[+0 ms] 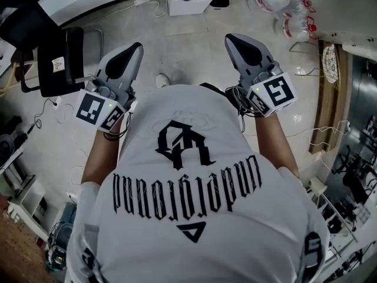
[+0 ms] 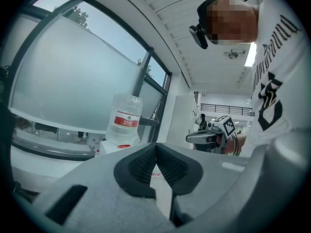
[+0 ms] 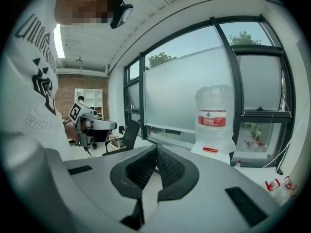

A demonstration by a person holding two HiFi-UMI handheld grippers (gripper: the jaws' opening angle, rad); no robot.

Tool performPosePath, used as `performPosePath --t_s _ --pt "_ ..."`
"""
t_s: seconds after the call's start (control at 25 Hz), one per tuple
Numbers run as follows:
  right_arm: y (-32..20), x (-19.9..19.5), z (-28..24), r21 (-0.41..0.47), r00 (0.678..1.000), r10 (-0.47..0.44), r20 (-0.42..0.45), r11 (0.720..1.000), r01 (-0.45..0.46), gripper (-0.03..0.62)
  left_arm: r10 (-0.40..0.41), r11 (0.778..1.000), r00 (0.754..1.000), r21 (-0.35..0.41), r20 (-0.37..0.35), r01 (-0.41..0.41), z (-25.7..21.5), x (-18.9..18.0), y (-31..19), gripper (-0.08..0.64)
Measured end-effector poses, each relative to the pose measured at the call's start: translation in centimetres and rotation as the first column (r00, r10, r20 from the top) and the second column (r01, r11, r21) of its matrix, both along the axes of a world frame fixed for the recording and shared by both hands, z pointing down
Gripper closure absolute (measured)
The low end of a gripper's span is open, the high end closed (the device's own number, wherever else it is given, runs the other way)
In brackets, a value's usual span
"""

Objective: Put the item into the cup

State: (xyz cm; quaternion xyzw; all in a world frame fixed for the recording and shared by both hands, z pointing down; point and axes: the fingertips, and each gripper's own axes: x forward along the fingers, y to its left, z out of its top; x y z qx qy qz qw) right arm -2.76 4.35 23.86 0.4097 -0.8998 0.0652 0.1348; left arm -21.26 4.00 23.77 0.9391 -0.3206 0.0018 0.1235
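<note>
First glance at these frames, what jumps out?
A white T-shirt with black lettering fills the lower head view, seen from above. The left tool and right tool are held up on either side of it, both shut on nothing. In the right gripper view, a clear plastic water jug with a red label stands by a frosted window.

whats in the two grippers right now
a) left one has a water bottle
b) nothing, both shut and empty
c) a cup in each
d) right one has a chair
B: the left gripper and the right gripper each show jaws meeting at the tips with nothing between them; the water bottle stands far behind.
</note>
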Motion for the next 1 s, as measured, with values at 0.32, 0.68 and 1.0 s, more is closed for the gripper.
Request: performPosePath --t_s 0.32,0.68,1.0 --pt "3.5 5.5 0.3 0.012 0.999 -0.053 -0.004 0.999 0.053 0.578 -0.022 1.000 1.000 0.010 -0.006 0.022 -0.5 6.4 3.8 0.545" --pt "8.9 14.7 1.3 0.007 0.994 -0.110 -0.007 0.994 0.110 0.578 -0.065 0.998 0.998 0.008 0.019 0.065 0.0 15.5 9.1 0.546" --pt "12.0 18.7 1.7 0.013 0.987 -0.161 0.004 0.987 0.161 0.578 -0.126 0.992 0.992 -0.002 0.028 0.126 0.3 19.3 12.7 0.546"
